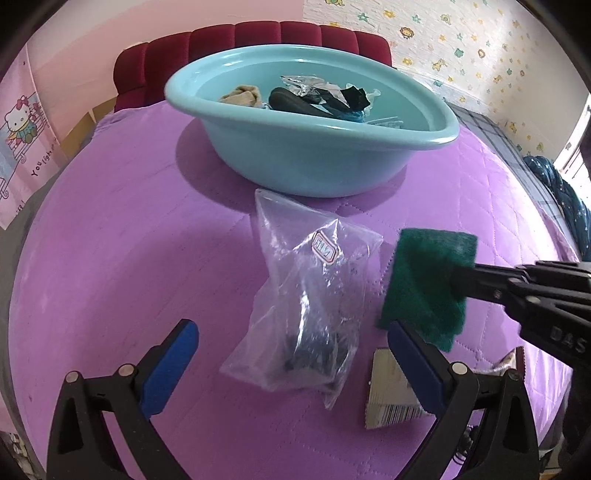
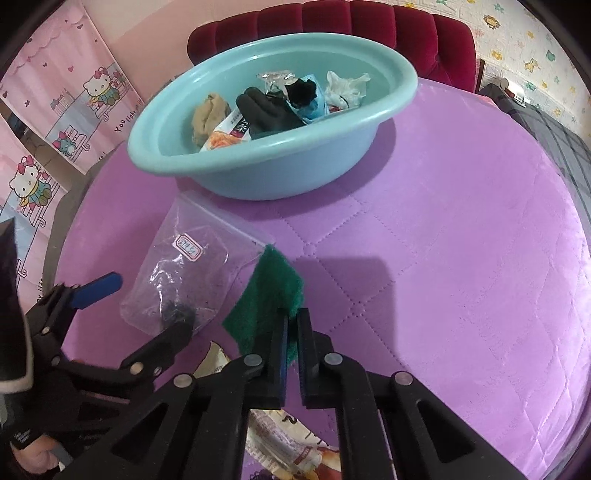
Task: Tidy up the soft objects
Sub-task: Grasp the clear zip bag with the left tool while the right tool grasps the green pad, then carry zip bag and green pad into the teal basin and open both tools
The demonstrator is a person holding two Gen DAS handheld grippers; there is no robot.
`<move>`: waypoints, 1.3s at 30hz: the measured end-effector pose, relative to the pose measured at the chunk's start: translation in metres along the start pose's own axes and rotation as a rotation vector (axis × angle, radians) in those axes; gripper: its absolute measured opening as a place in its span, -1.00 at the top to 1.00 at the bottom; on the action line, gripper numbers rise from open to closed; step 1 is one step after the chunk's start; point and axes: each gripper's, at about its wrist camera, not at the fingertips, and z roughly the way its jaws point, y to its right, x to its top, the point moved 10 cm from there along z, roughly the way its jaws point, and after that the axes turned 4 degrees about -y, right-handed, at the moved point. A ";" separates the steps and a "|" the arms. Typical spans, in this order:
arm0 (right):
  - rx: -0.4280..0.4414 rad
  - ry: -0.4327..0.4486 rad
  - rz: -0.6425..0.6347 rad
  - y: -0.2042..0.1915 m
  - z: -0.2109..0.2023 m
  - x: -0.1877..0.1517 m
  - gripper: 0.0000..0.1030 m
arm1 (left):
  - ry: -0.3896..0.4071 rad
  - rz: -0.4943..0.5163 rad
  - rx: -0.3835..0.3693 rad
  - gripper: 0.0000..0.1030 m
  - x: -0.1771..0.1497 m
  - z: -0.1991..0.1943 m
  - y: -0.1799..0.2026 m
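Note:
A green scouring pad hangs from my right gripper, which is shut on its edge and holds it above the purple quilted surface; the pad also shows in the left wrist view. My left gripper is open, its blue-padded fingers either side of a clear plastic bag with a dark item inside; the bag also shows in the right wrist view. A light blue basin behind holds a tan cloth, a black glove, packets and crumpled plastic.
A flat snack packet with a barcode lies under my left gripper's right finger. Another printed packet lies beneath my right gripper. A red padded headboard stands behind the basin. A dark blanket lies at the right edge.

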 end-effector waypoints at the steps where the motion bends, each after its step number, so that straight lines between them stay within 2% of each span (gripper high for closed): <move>1: 0.010 0.002 0.012 0.002 -0.002 -0.001 0.95 | -0.002 0.001 0.003 -1.00 0.001 0.002 0.003; 5: 0.024 0.016 0.051 0.011 -0.010 -0.002 0.95 | -0.019 -0.002 0.003 -1.00 0.003 0.011 0.004; 6: 0.026 0.018 0.058 0.010 -0.015 -0.001 0.95 | -0.023 0.000 0.002 -0.91 0.004 0.013 0.005; 8: 0.029 0.023 0.069 0.011 -0.016 -0.002 0.95 | -0.028 0.012 0.007 -0.48 0.005 0.014 0.007; 9: 0.030 0.023 0.071 0.011 -0.014 0.000 0.95 | -0.035 0.019 0.017 -0.04 0.004 0.016 0.008; 11: 0.027 0.025 0.074 0.013 -0.015 0.000 0.95 | -0.046 0.021 -0.007 0.21 0.002 0.017 0.014; 12: 0.027 0.025 0.076 0.013 -0.015 0.001 0.95 | -0.045 0.021 -0.025 0.41 0.002 0.015 0.017; 13: 0.028 0.025 0.080 0.013 -0.014 0.001 0.95 | -0.038 0.023 -0.028 0.47 0.002 0.013 0.018; 17: 0.031 0.024 0.082 0.012 -0.019 0.000 0.95 | -0.036 0.020 -0.036 0.54 0.003 0.004 0.021; 34: 0.021 0.046 0.047 -0.001 -0.043 -0.003 0.95 | -0.012 -0.001 -0.051 0.54 -0.013 -0.035 0.027; 39: 0.011 0.054 0.033 -0.007 -0.052 -0.001 0.95 | 0.000 -0.002 -0.051 0.54 -0.007 -0.039 0.024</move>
